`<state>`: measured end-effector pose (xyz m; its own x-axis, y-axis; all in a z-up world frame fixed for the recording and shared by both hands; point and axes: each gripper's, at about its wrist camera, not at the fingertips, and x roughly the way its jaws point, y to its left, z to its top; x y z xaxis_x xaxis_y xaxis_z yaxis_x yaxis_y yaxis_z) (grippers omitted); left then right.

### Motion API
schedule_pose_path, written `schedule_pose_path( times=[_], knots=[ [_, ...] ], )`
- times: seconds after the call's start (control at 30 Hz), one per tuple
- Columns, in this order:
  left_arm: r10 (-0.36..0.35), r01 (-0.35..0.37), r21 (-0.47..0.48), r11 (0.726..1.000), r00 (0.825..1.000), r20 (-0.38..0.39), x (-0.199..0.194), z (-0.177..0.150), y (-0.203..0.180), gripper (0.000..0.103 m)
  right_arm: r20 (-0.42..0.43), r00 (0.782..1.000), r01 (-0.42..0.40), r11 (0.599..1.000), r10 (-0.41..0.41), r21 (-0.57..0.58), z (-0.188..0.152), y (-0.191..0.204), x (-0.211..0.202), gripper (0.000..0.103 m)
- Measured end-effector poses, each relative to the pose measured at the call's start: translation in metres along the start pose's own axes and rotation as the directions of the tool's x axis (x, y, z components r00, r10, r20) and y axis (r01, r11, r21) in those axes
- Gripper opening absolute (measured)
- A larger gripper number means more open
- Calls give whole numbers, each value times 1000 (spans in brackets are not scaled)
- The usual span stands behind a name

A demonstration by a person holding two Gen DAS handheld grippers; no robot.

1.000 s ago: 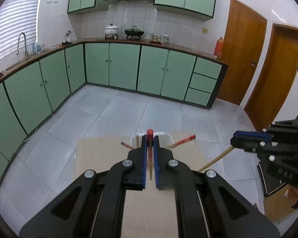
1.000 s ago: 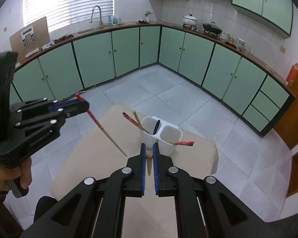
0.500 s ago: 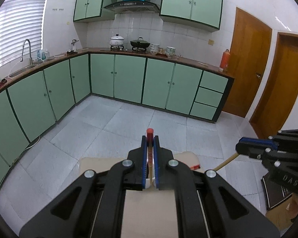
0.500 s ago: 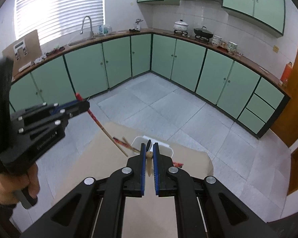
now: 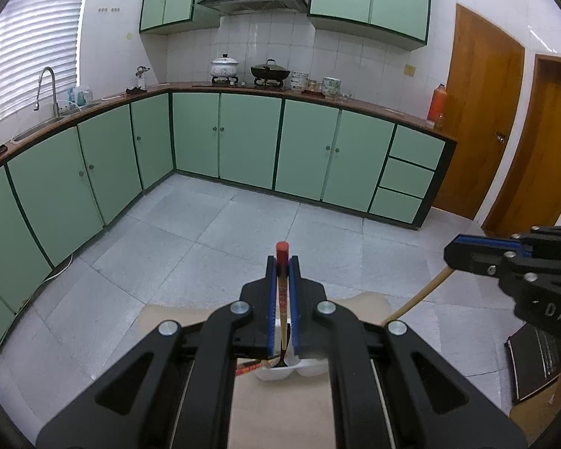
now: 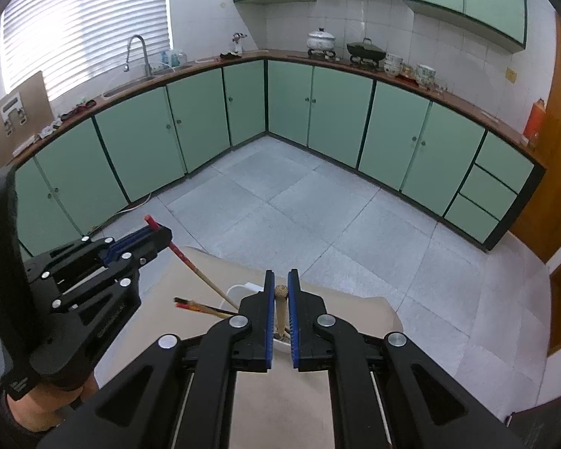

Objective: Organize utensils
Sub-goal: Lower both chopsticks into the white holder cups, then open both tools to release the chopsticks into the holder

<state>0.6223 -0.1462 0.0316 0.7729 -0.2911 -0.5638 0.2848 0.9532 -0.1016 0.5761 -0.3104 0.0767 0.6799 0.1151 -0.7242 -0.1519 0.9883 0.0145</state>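
Over white utensil holder (image 6: 239, 293): both grippers now closer than second ago. Left gripper (image 5: 282, 262) clenched on red-tipped chopstick (image 5: 282, 288); right gripper (image 6: 280, 292) clenched on wooden utensil (image 6: 280, 312), tips lowered into holder.

- Daylight pours through the slatted window blind (image 6: 86, 18), up and left of the jaws in both wrist views, and burns out to near white
- The white wall tiles (image 5: 280, 52) far beyond the jaws are evenly lit, with no hard glare
- The grey floor (image 6: 318, 202) ahead of the jaws shows a soft sheen and only faint shadows
- The black gripper bodies below the jaws read dark, with little surface detail
- Fisheye bending curves the counter and cabinets (image 5: 243, 142), and black vignette fills the corners
- Focus is reasonably sharp, slightly soft toward the edges
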Motion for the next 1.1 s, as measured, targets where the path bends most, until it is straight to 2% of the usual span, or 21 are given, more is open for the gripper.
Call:
schedule_pose_path(
  times=[0.37,0.5,0.6,0.63,0.7,0.8,0.83,0.9,0.97,1.0,1.03,1.07,1.1],
  knots=[
    [4,-4,-1,1000,996,-86,65,-32,11,5,-72,997,-24,996,31,84,-28,-37,76,7],
    [3,-3,-1,1000,993,-114,73,-37,16,6,-78,996,-43,993,52,114,-31,-46,83,9],
    [4,-4,2,1000,993,-116,70,-37,19,9,-63,996,-56,990,64,129,-30,-52,79,16],
    [4,-4,-2,1000,993,-116,69,-37,20,12,-59,996,-53,990,61,130,-31,-53,77,17],
    [7,-8,-12,1000,994,-113,64,-36,23,33,-55,997,-55,989,63,137,-32,-56,72,17],
    [23,-25,-22,999,995,-96,54,-34,27,50,-43,997,-59,987,66,148,-34,-59,63,17],
    [25,-28,-28,999,995,-93,51,-33,28,55,-38,997,-59,987,66,152,-36,-61,60,18],
    [38,-42,-39,998,996,-84,42,-33,32,71,-26,997,-61,986,66,158,-37,-60,52,24],
    [55,-58,-33,998,995,-85,32,-38,37,77,3,999,-42,987,42,155,-46,-60,40,36],
    [63,-65,-29,997,994,-89,25,-41,40,83,18,999,-31,987,29,156,-51,-60,35,47],
    [69,-72,-26,997,993,-94,20,-44,42,86,32,999,-24,986,19,163,-56,-61,29,59],
    [75,-78,-24,997,992,-100,13,-50,47,90,47,999,-7,985,-1,175,-64,-62,22,65],
    [79,-82,-23,996,991,-106,5,-58,51,90,58,998,4,982,-15,191,-73,-64,15,78]
  ],
)
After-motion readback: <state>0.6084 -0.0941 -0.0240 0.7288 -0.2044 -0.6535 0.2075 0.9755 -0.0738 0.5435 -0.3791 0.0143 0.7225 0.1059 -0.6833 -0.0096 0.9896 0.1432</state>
